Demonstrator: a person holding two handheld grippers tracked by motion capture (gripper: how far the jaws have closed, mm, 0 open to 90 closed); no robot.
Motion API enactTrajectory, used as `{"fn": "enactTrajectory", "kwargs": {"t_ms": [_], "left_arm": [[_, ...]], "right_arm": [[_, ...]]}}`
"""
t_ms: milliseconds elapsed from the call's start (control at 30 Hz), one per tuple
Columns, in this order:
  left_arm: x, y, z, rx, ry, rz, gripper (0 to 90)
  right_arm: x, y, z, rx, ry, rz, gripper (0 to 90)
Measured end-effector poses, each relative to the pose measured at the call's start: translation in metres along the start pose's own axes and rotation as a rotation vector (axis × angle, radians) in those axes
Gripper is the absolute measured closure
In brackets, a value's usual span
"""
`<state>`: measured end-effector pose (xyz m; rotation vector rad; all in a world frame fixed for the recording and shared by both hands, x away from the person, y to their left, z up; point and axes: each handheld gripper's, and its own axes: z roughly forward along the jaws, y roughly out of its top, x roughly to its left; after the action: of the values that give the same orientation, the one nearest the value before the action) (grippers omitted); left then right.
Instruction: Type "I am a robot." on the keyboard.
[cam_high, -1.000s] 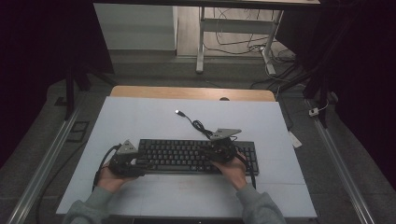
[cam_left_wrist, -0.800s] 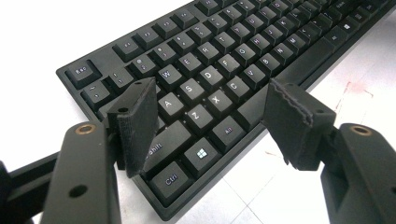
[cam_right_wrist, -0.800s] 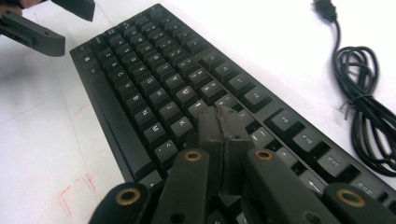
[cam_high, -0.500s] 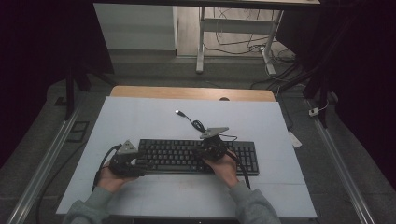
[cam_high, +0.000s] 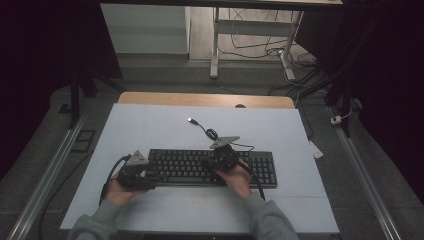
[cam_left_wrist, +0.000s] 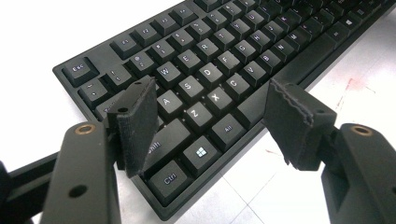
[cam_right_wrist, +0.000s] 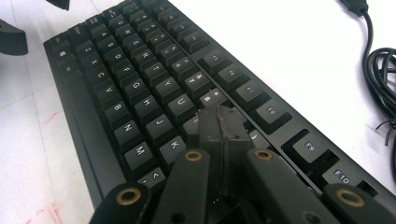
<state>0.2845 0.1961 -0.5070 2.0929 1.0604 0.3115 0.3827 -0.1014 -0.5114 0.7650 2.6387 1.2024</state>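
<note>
1. The keyboard (cam_high: 210, 167) lies flat on the table (cam_high: 150, 125), its cable (cam_high: 207, 131) trailing beyond its far edge.
2. I judge it stiff and fairly light, with keys that give; best taken by the case ends.
3. My left gripper (cam_left_wrist: 210, 121) is wide open and empty, straddling the keyboard's near left corner.
4. My right gripper (cam_right_wrist: 223, 122) has just been closing and is pinched together on nothing, tips over the middle keys.

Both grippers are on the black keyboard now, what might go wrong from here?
1. The right gripper, jaws shut, has its tip down among the keys right of K on the black keyboard; the blunt tip may press two keys together.
2. The left gripper is open over the keyboard's left end, touching nothing; the board could slide on the smooth white table.
</note>
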Motion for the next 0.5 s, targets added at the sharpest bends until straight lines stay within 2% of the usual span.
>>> {"fn": "enactTrajectory", "kwargs": {"t_ms": [167, 300, 500], "left_arm": [[0.001, 0.0, -0.001, -0.002, 0.002, -0.002, 34.9], [0.0, 0.0, -0.001, -0.005, 0.003, -0.001, 34.9], [0.002, -0.001, -0.002, -0.011, 0.002, -0.004, 34.9]], "right_arm": [[0.001, -0.002, 0.005, 0.022, -0.011, -0.009, 89.9], [0.001, -0.002, 0.003, 0.01, -0.018, -0.02, 90.0], [0.004, 0.002, -0.016, -0.06, -0.016, -0.009, 90.0]]}}
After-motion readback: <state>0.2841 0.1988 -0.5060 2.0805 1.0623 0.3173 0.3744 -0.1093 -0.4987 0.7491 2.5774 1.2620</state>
